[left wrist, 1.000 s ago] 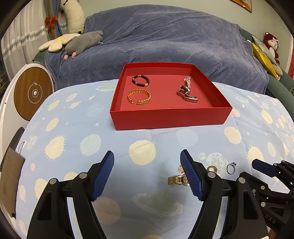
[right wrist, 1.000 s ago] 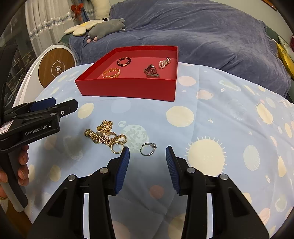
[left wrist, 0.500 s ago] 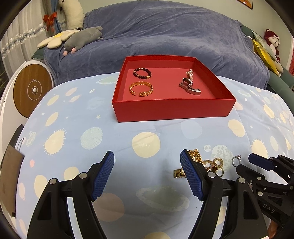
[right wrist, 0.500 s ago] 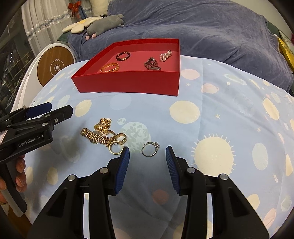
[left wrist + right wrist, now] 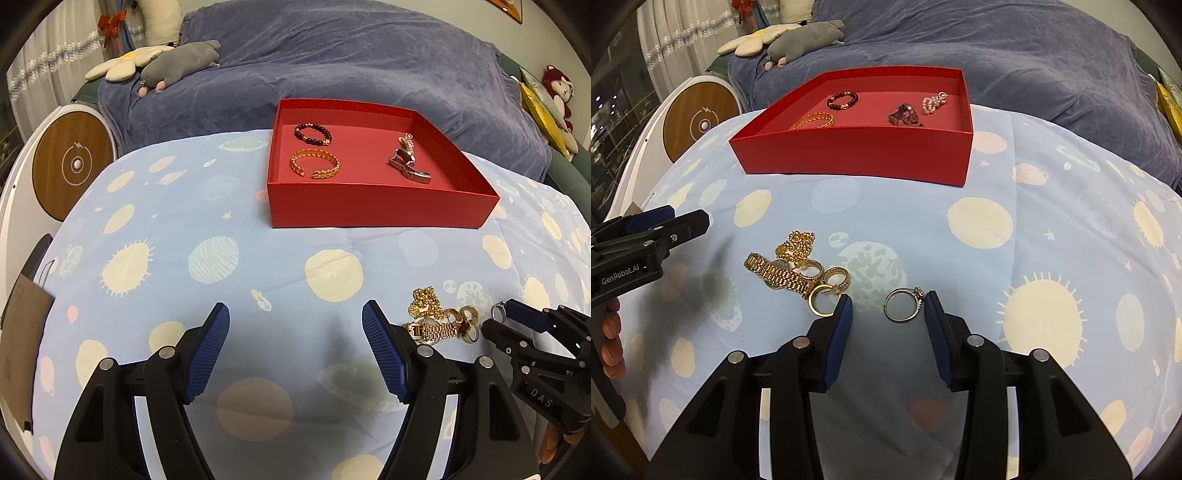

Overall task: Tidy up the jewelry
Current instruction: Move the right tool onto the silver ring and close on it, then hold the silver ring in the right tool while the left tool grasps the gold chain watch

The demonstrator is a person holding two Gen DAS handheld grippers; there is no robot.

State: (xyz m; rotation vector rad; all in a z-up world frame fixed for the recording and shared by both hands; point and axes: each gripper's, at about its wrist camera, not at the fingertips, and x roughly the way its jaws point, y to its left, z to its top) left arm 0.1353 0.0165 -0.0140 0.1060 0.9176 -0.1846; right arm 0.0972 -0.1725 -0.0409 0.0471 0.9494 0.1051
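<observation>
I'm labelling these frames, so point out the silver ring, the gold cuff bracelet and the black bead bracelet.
silver ring (image 5: pixel 902 305): right wrist view, on its band's lower edge.
gold cuff bracelet (image 5: pixel 320 172): left wrist view, on its front chain links.
black bead bracelet (image 5: pixel 312 126): left wrist view, on its far beads.

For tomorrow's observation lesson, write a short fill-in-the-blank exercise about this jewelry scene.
1. The silver ring lies between the open fingers of the ____ gripper.
2. The gold cuff bracelet lies inside the ____ box.
3. The left gripper is open and holds ____.
4. The gold watch lies on the ____, not in the box.

Missing words: right; red; nothing; tablecloth
</observation>
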